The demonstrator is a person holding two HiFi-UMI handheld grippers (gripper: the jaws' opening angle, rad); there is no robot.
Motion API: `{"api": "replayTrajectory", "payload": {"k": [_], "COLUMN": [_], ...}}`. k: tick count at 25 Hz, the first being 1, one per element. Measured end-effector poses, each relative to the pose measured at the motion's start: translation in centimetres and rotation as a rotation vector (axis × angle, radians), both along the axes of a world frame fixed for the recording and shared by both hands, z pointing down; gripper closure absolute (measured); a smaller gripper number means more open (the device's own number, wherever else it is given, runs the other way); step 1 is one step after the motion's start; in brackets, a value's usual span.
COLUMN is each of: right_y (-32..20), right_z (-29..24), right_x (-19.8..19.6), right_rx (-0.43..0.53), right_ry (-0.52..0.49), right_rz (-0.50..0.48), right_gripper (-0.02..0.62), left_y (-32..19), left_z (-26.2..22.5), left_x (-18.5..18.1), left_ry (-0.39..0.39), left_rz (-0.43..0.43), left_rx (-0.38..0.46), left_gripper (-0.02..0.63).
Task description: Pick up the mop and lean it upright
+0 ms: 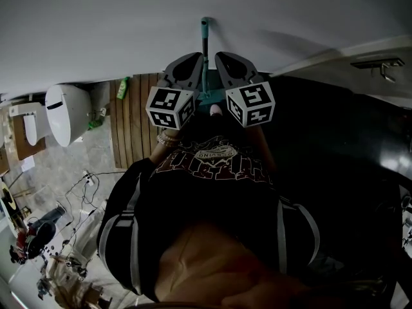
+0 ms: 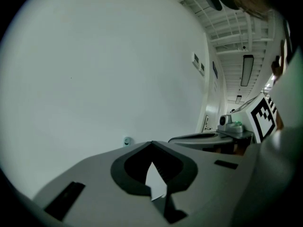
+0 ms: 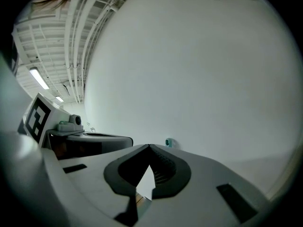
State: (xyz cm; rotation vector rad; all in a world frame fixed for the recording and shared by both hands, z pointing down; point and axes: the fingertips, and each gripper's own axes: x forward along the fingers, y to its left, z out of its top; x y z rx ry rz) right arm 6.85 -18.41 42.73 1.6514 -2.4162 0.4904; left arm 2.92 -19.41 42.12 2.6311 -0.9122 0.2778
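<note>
**Mop up against the wall**

The room has a big white wall (image 1: 129, 24) across the top of the head view. Below it, left of the middle, is a floor of brown wood slats (image 1: 138, 118). Further left the floor is grey stone (image 1: 71, 166). A white toilet (image 1: 64, 111) stands at the left edge. A green bottle (image 1: 122, 87) stands at the top of the wood slats, by the wall; what is in it cannot be seen. Cables (image 1: 84, 185) lie in a tangle at the lower left. The right side of the frame is very dark.

The mop (image 1: 205, 44) is at the top middle. Its thin teal pole stands upright, and its top end is against the wall. It runs between the two grippers, and neither one holds it.

The left gripper (image 1: 193, 58) is just left of the pole. Its fingers are closed with nothing in them. The right gripper (image 1: 222, 56) is just right of the pole. Its fingers are closed and hold nothing too. Both point at the wall.
</note>
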Motion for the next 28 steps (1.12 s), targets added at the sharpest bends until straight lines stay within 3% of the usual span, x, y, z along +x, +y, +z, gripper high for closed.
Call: {"api": "replayTrajectory", "payload": {"k": [28], "right_y": [-0.1], "right_z": [-0.1], "right_x": [-0.9], "right_rx": [-0.007], "right_ry": [0.008], "right_rz": [-0.032], "right_gripper": [0.577], "left_y": [0.0], "left_z": [-0.3], "left_x": [-1.2], "left_ry": [0.006], "left_rz": [-0.037], "left_rx": [0.006], "left_gripper": [0.560]}}
